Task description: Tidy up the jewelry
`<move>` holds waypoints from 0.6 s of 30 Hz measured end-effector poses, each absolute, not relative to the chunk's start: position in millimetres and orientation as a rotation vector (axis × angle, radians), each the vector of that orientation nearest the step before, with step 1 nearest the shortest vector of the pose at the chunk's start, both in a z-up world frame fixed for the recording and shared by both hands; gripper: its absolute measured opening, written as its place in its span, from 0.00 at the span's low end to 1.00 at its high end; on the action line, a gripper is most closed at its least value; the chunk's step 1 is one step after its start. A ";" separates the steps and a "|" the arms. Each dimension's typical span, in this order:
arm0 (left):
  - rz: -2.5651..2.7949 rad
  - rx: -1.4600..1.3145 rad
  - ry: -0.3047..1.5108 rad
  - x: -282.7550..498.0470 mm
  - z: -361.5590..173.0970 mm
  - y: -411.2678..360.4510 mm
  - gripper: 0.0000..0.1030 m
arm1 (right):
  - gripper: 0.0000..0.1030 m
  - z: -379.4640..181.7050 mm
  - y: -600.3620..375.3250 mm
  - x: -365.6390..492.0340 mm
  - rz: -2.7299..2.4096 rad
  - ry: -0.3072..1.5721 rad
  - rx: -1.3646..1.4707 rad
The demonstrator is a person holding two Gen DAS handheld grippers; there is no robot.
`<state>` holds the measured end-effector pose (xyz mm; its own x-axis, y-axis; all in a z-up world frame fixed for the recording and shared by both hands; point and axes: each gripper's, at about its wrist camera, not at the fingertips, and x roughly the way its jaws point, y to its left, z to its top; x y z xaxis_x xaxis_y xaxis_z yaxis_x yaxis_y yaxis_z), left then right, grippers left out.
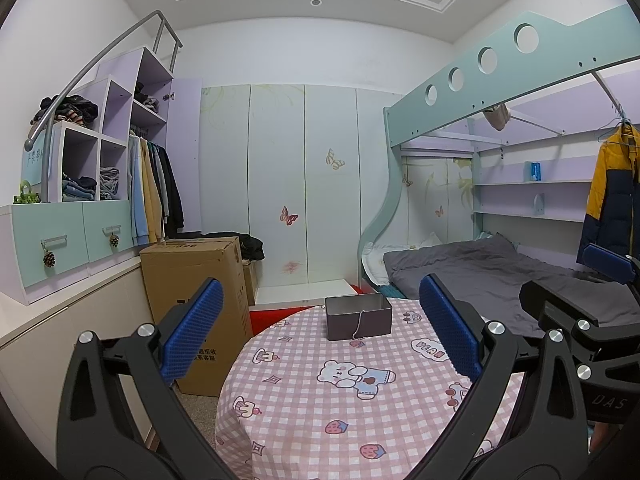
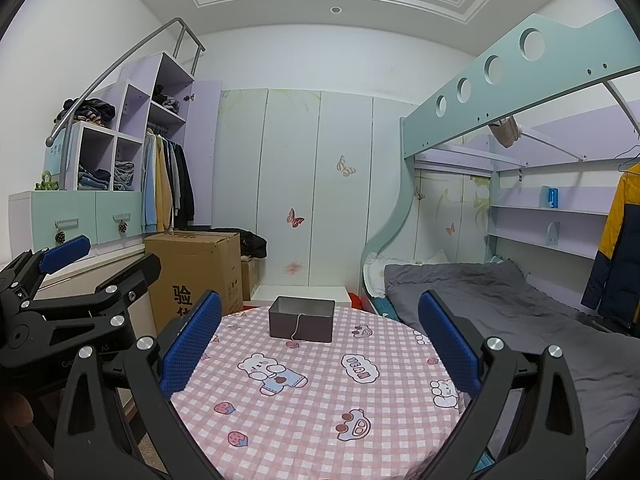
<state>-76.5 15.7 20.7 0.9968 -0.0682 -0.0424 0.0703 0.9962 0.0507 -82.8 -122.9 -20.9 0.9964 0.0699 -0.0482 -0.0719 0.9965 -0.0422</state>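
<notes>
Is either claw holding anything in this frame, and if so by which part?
Nothing is held. The left claw and right claw are both open and empty above the table. The chain hangs over the box wall, untouched.

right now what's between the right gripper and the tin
Only bare checked tablecloth lies between the open right gripper and the tin with its dangling chain, in the right wrist view.

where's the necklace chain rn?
Both views: chain hangs over the front wall of the grey tin at the table's far edge.
</notes>
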 end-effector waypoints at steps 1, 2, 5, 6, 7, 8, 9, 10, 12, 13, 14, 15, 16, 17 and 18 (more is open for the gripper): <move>-0.070 0.053 0.041 -76.4 20.8 15.7 0.94 | 0.92 -21.0 -122.9 -82.9 0.072 0.047 -0.044; -0.070 0.052 0.041 -76.5 20.8 15.6 0.94 | 0.92 -20.9 -123.0 -82.8 0.071 0.046 -0.044; -0.070 0.052 0.040 -76.4 20.9 15.7 0.94 | 0.92 -20.8 -123.0 -82.9 0.072 0.046 -0.043; -0.070 0.052 0.040 -76.3 20.9 15.6 0.94 | 0.92 -20.8 -123.1 -82.7 0.072 0.046 -0.044; -0.069 0.053 0.041 -76.3 20.9 15.6 0.94 | 0.92 -20.9 -122.8 -82.9 0.071 0.046 -0.044; -0.069 0.052 0.041 -76.2 21.5 15.6 0.94 | 0.92 -20.7 -123.0 -82.7 0.071 0.047 -0.044; -0.069 0.053 0.041 -76.2 21.0 15.6 0.94 | 0.92 -20.8 -122.8 -82.8 0.072 0.047 -0.043; -0.070 0.053 0.041 -76.1 21.3 15.6 0.94 | 0.92 -21.0 -122.5 -83.0 0.071 0.048 -0.043; -0.068 0.054 0.041 -76.4 21.5 15.5 0.94 | 0.92 -21.4 -122.2 -82.8 0.070 0.048 -0.043; -0.067 0.055 0.040 -76.3 21.1 15.6 0.94 | 0.92 -21.4 -122.2 -82.9 0.071 0.048 -0.043; -0.066 0.056 0.040 -75.1 19.8 15.7 0.94 | 0.92 -21.6 -121.8 -83.3 0.071 0.049 -0.043; -0.066 0.057 0.040 -75.1 18.9 15.9 0.94 | 0.92 -22.9 -121.3 -83.4 0.070 0.050 -0.042; -0.065 0.057 0.040 -75.0 17.9 16.2 0.94 | 0.92 -23.1 -121.2 -83.2 0.070 0.050 -0.042; -0.066 0.056 0.041 -75.2 16.9 16.7 0.94 | 0.92 -23.0 -121.2 -83.2 0.070 0.050 -0.042; -0.067 0.056 0.041 -75.2 16.9 16.7 0.94 | 0.92 -23.1 -121.0 -83.4 0.070 0.050 -0.042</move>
<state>-75.2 16.7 16.9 0.9969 -0.0654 -0.0427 0.0677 0.9962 0.0544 -83.4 -121.0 -23.1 0.9963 0.0688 -0.0514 -0.0709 0.9967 -0.0403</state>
